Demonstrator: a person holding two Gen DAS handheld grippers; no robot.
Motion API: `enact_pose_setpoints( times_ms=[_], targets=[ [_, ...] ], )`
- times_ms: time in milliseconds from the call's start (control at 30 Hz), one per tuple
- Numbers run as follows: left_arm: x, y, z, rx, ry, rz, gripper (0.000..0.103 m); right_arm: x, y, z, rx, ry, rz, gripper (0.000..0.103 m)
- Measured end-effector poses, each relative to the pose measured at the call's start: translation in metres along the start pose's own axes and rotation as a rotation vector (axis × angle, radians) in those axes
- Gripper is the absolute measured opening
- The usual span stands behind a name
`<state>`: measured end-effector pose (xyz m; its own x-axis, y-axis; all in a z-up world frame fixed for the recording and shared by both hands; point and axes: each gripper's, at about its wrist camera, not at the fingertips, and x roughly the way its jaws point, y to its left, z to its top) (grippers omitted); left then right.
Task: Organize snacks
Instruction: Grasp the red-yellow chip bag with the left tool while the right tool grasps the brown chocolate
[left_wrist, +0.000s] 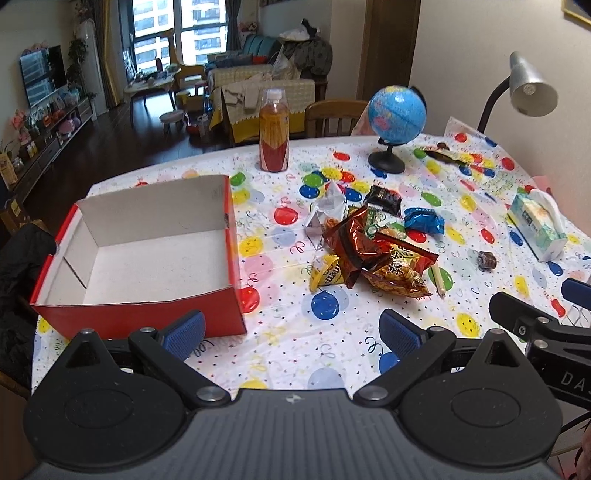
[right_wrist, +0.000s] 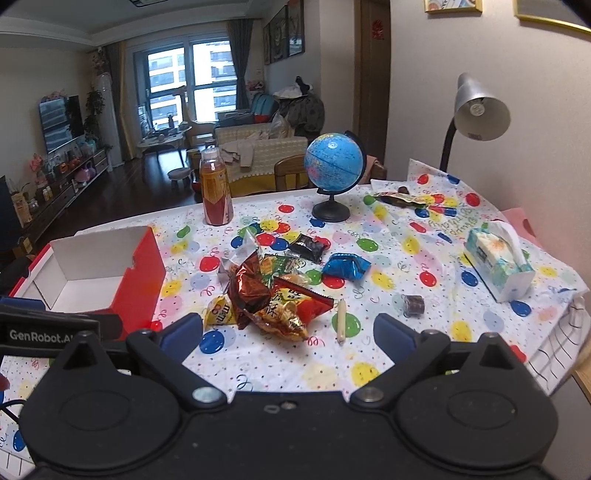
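A red cardboard box (left_wrist: 229, 258) with a white empty inside stands on the table's left; it also shows in the right wrist view (right_wrist: 144, 273). A pile of snack packets (left_wrist: 373, 251) lies right of it, with a red-brown foil bag (right_wrist: 255, 291), a yellow packet (right_wrist: 219, 314), a blue packet (right_wrist: 345, 266) and a black packet (right_wrist: 308, 247). A small brown sweet (right_wrist: 413, 304) and a thin stick (right_wrist: 341, 319) lie apart. My left gripper (left_wrist: 291, 334) is open and empty near the box's front corner. My right gripper (right_wrist: 288, 332) is open and empty, just short of the pile.
A drink bottle (left_wrist: 273, 133), a globe (left_wrist: 397, 114) and a desk lamp (left_wrist: 528, 88) stand at the back of the table. A tissue pack (right_wrist: 496, 258) lies at the right. More wrapped snacks (right_wrist: 400, 199) lie behind the globe. A balloon-print cloth (left_wrist: 295, 354) covers the table.
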<state>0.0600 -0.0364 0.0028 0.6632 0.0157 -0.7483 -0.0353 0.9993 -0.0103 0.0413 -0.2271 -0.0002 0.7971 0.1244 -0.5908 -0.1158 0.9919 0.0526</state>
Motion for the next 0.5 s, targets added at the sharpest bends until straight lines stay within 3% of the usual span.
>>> enact_pose_setpoints(
  times_ms=[233,500],
  targets=[
    [0.038,-0.023,0.012,-0.009,0.054,0.009,0.101,0.044,-0.034,0.008,0.018,0.069,0.054,0.096],
    [0.090,-0.069,0.034,0.036,0.075,-0.016,0.101,0.100,-0.090,0.010,0.061,0.142,0.032,0.080]
  ],
)
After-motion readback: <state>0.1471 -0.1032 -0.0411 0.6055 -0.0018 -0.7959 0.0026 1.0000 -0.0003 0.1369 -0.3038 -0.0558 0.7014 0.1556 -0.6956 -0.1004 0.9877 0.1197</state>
